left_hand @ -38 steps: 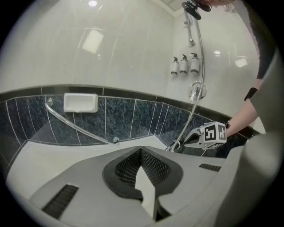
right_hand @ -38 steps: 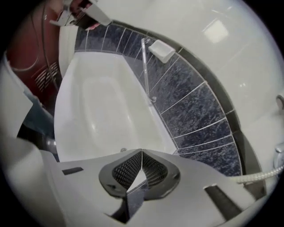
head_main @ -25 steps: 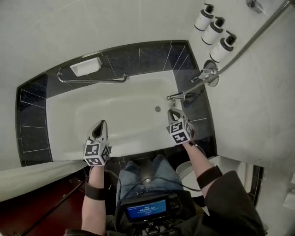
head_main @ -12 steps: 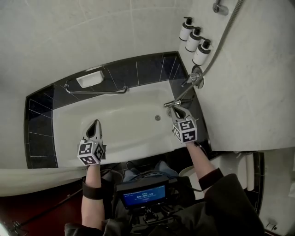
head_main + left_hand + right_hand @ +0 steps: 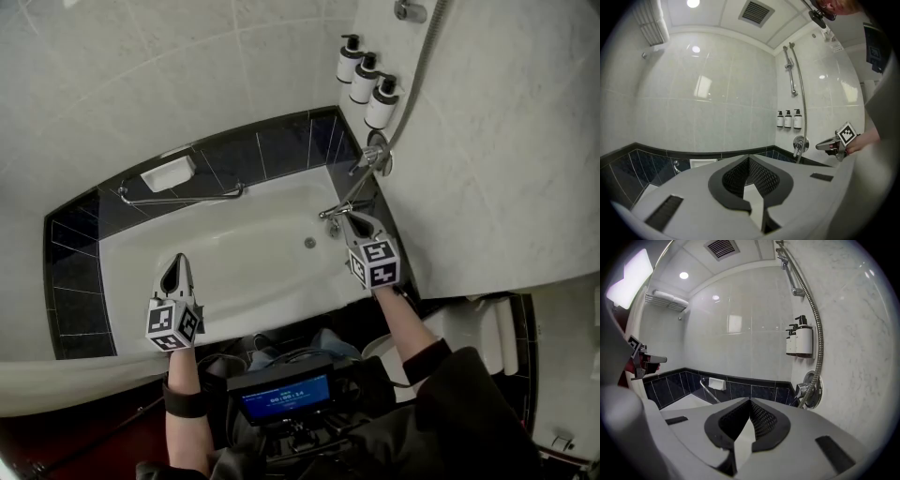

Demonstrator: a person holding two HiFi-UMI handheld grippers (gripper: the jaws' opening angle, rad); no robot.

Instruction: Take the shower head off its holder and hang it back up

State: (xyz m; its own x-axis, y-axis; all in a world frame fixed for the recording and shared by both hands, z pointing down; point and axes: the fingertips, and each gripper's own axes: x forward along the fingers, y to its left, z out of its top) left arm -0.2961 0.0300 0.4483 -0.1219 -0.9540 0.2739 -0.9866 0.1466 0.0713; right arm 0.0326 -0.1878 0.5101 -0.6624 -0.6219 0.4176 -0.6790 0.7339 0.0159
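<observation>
The shower hose [image 5: 413, 82] climbs the right wall from the mixer valve [image 5: 375, 157] to a bracket [image 5: 410, 11] at the picture's top. In the left gripper view the hose [image 5: 802, 103] hangs beside the wall rail [image 5: 791, 70]. The rail's top [image 5: 783, 256] shows in the right gripper view; I cannot make out the shower head itself. My left gripper [image 5: 175, 264] [image 5: 749, 160] hovers over the tub's near left, shut and empty. My right gripper [image 5: 347, 222] [image 5: 750, 402], shut and empty, is by the tub spout [image 5: 335, 209], below the valve [image 5: 809, 389].
Three pump bottles [image 5: 365, 78] hang on the right wall above the valve. A grab bar [image 5: 178, 198] and a soap dish [image 5: 168, 173] sit on the dark tiled ledge behind the white bathtub [image 5: 234, 253]. A toilet [image 5: 487, 337] stands at the right.
Both grippers have risen over the tub and stay shut. The head view has tilted upward, so more of the wall, the hose and the bracket now show.
</observation>
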